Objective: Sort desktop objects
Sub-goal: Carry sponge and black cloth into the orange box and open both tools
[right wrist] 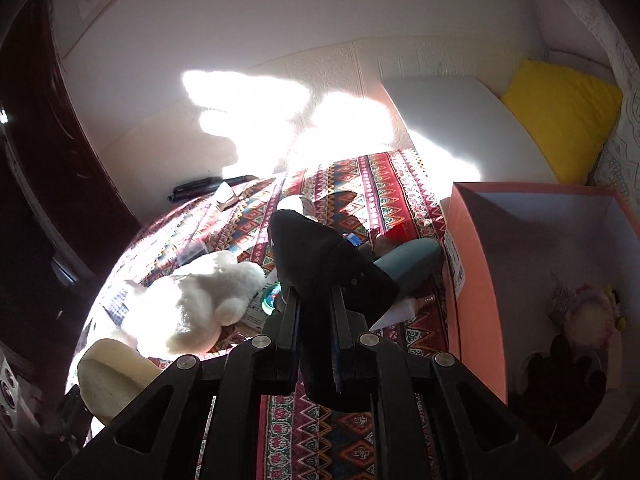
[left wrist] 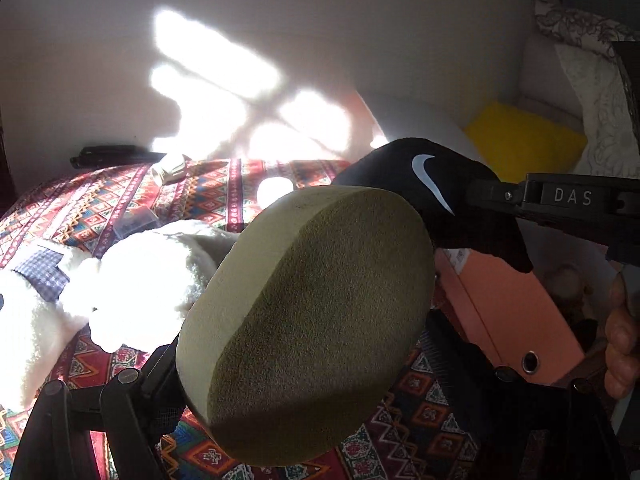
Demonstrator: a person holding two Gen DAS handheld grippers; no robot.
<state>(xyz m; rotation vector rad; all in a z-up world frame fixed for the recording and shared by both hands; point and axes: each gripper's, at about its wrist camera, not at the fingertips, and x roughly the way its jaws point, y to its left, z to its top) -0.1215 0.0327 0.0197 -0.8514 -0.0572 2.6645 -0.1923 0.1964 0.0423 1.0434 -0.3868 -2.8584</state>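
Note:
My left gripper [left wrist: 304, 344] is shut on a large oval beige-green sponge [left wrist: 308, 320] and holds it above the patterned tablecloth [left wrist: 240, 188]. The sponge also shows at the lower left of the right wrist view [right wrist: 112, 380]. My right gripper [right wrist: 316, 332] is shut on a black Nike garment [right wrist: 320, 264], lifted over the table. In the left wrist view that garment [left wrist: 432, 184] hangs from the right gripper's fingers [left wrist: 560, 200] just left of the pink box [left wrist: 516, 312]. The box [right wrist: 472, 280] stands open at the right and holds a small plush and a dark item.
A white plush toy [right wrist: 196, 304] lies on the cloth at the left. A teal object [right wrist: 408, 260], small jars and packets lie mid-table. A black case [right wrist: 208, 186] sits by the wall. A yellow cushion [right wrist: 560, 120] lies at the far right.

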